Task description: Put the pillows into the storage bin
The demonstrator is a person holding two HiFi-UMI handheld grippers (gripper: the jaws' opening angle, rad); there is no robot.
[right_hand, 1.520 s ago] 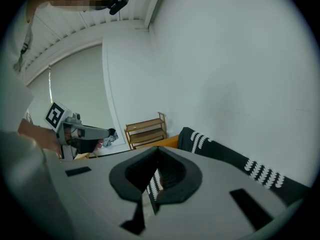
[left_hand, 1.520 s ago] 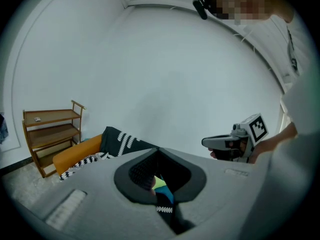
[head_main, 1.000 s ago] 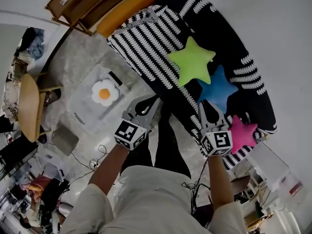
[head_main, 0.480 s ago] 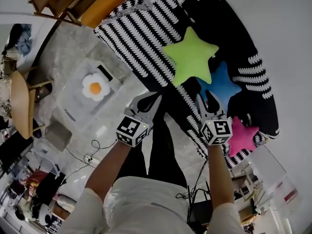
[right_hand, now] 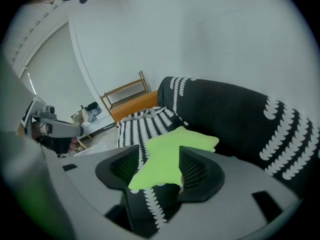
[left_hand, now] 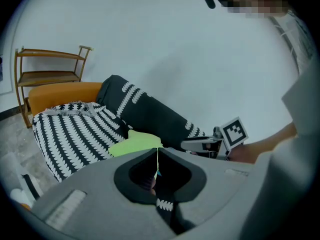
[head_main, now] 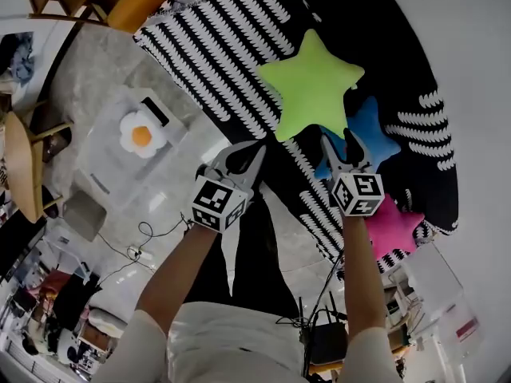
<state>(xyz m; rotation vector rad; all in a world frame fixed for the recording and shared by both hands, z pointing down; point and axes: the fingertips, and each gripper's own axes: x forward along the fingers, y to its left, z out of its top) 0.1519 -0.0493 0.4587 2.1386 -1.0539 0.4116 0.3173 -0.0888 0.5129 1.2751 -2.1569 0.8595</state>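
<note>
- The left gripper (head_main: 242, 158) hangs over the floor just near of the sofa (head_main: 231, 46), with its jaws clenched together on nothing.
- The right gripper (head_main: 338, 145) is at the sofa's near edge. Its jaws are apart and opening.
- In the right gripper view the green pillow (right_hand: 172, 151) shows in the gap between those jaws. It seems to lie beyond the pads, untouched, though the wide lens makes this hard to judge.
- The green pillow (head_main: 311, 82), a star, rests on the sofa seat, just far of the right gripper.
- The blue pillow (head_main: 373, 130) lies to its right, partly under it and behind the right gripper.
- The pink pillow (head_main: 399, 226) sits at the sofa's near right end.
- The bin (head_main: 108, 174), clear plastic, stands on the floor to the left, well apart from the sofa's stars.
- The egg pillow (head_main: 142, 134) lies inside the bin.
</note>
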